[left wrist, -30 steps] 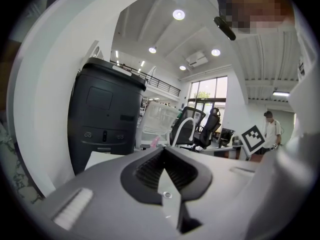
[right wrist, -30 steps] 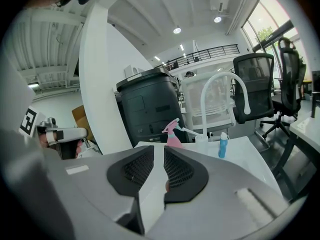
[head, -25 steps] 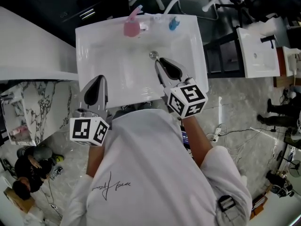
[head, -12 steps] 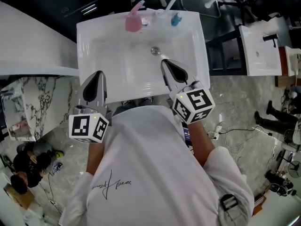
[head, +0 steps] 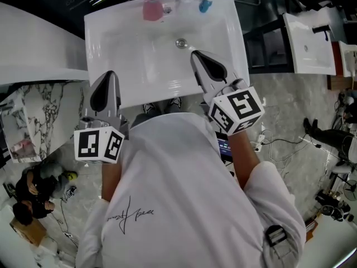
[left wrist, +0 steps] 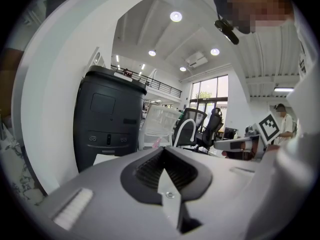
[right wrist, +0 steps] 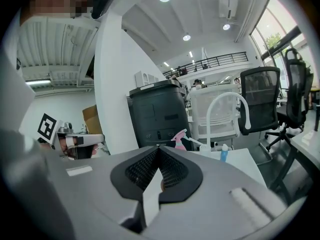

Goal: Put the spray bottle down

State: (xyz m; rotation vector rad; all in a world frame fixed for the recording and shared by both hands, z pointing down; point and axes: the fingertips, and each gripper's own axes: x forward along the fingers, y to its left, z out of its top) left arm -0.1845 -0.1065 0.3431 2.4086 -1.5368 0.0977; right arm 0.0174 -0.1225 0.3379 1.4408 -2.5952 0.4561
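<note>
The task looks finished, or very nearly so. At the left, the left claw (head: 107,76) hangs over the near left corner of the white sink (head: 139,71). Its jaws are pressed together with nothing between them, as the left gripper view (left wrist: 162,151) shows clearly. Further right, the pink spray bottle (head: 152,9) stands upright on the back ledge of the sink, and no claw touches it. In the right gripper view the same bottle (right wrist: 180,140) stands free, well apart from the jaws. Beside it on the ledge, to the right, stands a small blue bottle (head: 205,5). The drain (head: 181,43) lies in the basin in front of them. At the right, the right claw (head: 194,54) is over the basin, near the drain. Its jaws are closed on nothing (right wrist: 158,150). So the bottle is already put down, and I judge that only drawing the hands away is left.

Compared with one second ago, the left claw keeps about the same place at the sink's corner. The spray bottle stands on the same spot of the ledge. The right claw had its jaws a little apart then, with its tips just beside the drain. Now they are shut, and the claw has come back slightly toward the person.
</note>
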